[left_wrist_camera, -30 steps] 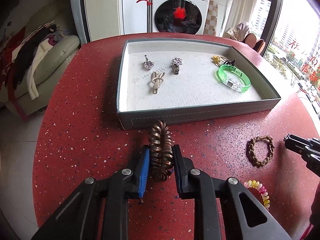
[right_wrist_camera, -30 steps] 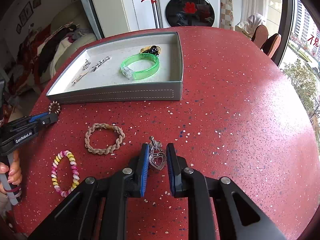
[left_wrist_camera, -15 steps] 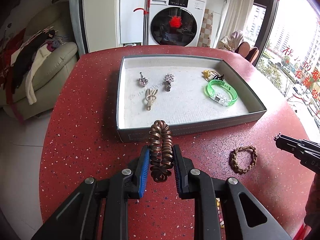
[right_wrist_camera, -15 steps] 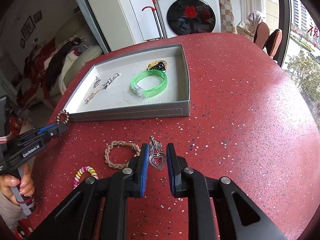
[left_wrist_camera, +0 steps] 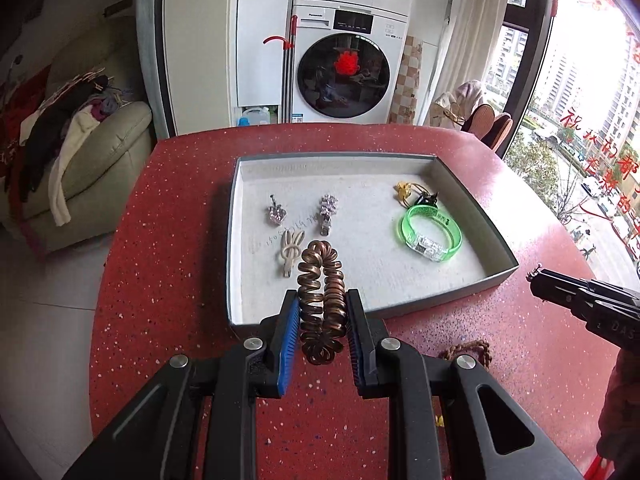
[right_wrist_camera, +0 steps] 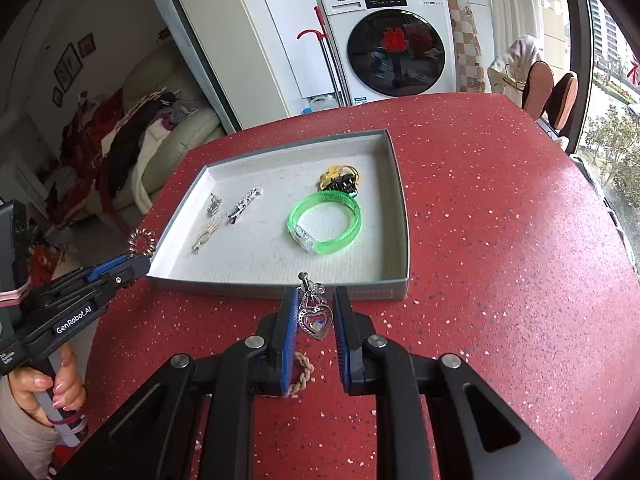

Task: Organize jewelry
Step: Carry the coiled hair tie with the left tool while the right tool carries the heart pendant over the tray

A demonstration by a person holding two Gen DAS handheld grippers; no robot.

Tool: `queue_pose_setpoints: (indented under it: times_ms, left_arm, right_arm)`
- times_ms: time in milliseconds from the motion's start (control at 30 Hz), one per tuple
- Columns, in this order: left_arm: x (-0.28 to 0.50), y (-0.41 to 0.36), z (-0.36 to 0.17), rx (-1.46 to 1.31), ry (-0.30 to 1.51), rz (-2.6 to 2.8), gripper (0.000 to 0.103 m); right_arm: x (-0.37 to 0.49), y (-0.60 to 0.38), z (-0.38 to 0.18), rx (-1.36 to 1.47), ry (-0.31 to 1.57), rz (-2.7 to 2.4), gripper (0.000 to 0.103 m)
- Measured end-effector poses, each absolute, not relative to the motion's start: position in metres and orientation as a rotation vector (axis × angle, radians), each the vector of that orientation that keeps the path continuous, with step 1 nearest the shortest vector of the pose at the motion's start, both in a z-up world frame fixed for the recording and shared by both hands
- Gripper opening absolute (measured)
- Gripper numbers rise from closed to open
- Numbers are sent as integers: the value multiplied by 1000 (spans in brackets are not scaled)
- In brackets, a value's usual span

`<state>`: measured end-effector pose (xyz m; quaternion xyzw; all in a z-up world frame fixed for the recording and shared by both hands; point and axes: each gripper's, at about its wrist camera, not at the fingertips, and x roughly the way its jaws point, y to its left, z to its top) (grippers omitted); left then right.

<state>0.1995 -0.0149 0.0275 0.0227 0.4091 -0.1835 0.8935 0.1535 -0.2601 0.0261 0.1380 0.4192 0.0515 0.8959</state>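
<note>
Both grippers have risen since the earlier frames, so the tray sits lower and nearer in each view and the beaded coil that lay at the lower edge has dropped out of sight. Largest is the red speckled table point(left_wrist_camera: 160, 216), round-edged, with bare surface to the left and right of the tray and a wide clear stretch on the right in the right wrist view. At its centre lies the grey shallow tray point(left_wrist_camera: 496, 258) with a white floor; its near wall runs just beyond both sets of fingertips. The left gripper point(left_wrist_camera: 322, 312), at the lower middle of its view, is closed partway on a brown spiral hair tie point(left_wrist_camera: 322, 300), squeezed into a long loop that reaches over the tray's near wall. The right gripper point(right_wrist_camera: 316, 312) is nearly closed on a silver heart pendant point(right_wrist_camera: 317, 320), held in front of the tray's near wall. Inside the tray: one green bangle point(left_wrist_camera: 431, 233) at the right, one yellow and black hair tie point(left_wrist_camera: 416, 196) behind it, and three silver or cream hair clips point(left_wrist_camera: 291, 250) at the left. One braided tan bracelet point(right_wrist_camera: 302, 376) lies on the table, half hidden behind the right gripper's left finger. A hand point(right_wrist_camera: 52, 388) at the lower left grips the left tool's handle.
</note>
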Motion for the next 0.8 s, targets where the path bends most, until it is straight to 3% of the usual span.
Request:
queue_pose_setpoints:
  times_ms: [800]
  left_arm:
    - [302,-45,31,52,852,-307,42]
  right_arm:
    - [263,-265,9,354,919,93,19]
